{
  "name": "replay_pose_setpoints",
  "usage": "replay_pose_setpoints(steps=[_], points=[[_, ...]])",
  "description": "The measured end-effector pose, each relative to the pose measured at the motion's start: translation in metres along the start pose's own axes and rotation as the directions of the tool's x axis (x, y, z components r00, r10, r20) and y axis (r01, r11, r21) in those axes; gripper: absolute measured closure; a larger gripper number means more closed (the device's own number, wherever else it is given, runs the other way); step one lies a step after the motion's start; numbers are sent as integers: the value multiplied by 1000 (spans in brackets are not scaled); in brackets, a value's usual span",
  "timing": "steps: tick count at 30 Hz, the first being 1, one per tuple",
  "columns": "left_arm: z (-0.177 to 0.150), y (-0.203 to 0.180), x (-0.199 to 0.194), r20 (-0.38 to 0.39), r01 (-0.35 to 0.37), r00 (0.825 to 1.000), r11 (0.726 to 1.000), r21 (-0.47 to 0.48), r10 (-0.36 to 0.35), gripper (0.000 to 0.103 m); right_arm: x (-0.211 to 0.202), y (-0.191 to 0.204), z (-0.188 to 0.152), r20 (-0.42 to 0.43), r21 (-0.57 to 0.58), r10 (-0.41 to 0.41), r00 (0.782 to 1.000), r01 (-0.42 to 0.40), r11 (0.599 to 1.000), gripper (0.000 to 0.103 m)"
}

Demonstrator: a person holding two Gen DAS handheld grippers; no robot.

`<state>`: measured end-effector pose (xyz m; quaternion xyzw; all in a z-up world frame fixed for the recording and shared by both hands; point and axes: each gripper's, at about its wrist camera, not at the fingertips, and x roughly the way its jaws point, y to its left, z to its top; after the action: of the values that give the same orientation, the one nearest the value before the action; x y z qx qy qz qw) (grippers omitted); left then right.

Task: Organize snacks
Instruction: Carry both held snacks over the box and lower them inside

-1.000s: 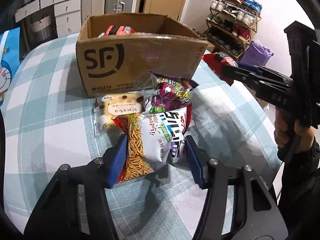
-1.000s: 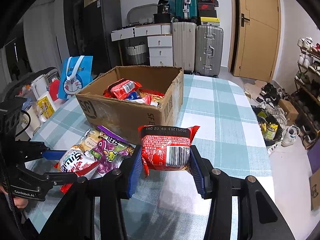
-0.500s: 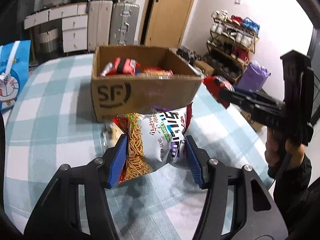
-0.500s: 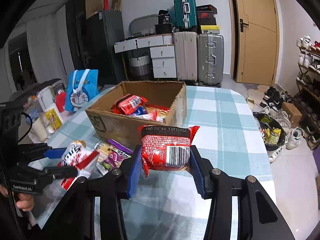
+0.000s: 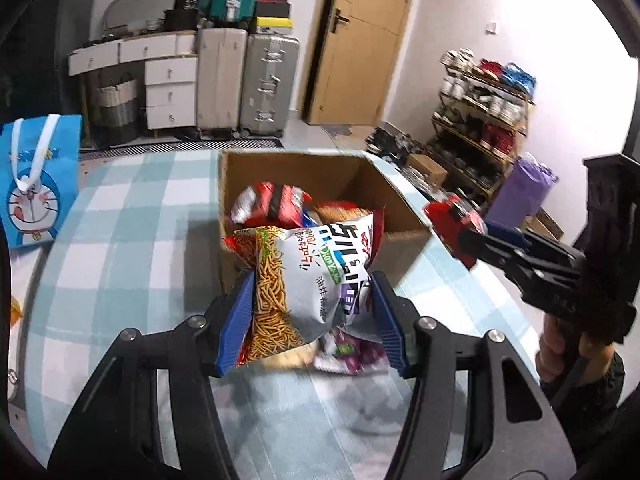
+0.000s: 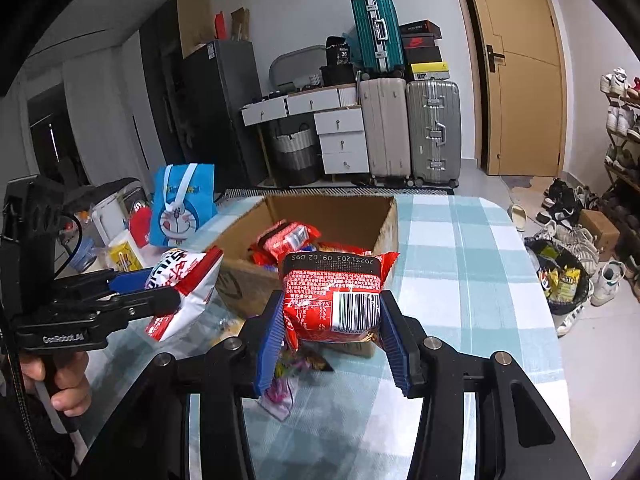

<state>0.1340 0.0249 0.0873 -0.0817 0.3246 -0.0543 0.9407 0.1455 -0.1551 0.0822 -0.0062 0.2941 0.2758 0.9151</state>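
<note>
The left gripper (image 5: 312, 316) is clamped on a silver and red bag of fried noodle sticks (image 5: 308, 276), with its blue pads (image 5: 240, 320) pressing the lower part of the bag from both sides. The bag is lifted off the table and hangs in front of the near wall of the open cardboard box (image 5: 400, 196). The right gripper (image 6: 332, 332) is clamped on a red snack packet (image 6: 336, 292) with a barcode facing the camera, and this packet is also in the air, in front of the near corner of the box. Inside the box lie several red packets (image 5: 272, 204) and some other snacks which I cannot identify. On the checked tablecloth (image 6: 460, 248), below the two grippers, a purple snack bag (image 5: 352, 352) lies flat; it is partly hidden and blurred. A blue Doraemon gift bag (image 6: 180, 208) stands at the left edge of the table, well apart from the box. Behind the table stand two silver suitcases (image 6: 412, 128), and a teal suitcase (image 6: 372, 36) is stacked above them.
</note>
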Motion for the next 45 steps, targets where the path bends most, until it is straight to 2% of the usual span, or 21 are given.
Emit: replay_pose_setpoints(steps=[13, 25, 45], points=[[45, 7, 38, 25, -97, 995, 995, 7, 96, 49, 28, 2, 36, 8, 22, 32, 999, -32, 999, 57], [68, 15, 69, 31, -106, 994, 994, 11, 106, 48, 61, 3, 57, -3, 16, 38, 999, -38, 999, 57], [75, 24, 122, 9, -113, 994, 993, 24, 112, 48, 92, -3, 62, -23, 28, 43, 999, -42, 999, 57]])
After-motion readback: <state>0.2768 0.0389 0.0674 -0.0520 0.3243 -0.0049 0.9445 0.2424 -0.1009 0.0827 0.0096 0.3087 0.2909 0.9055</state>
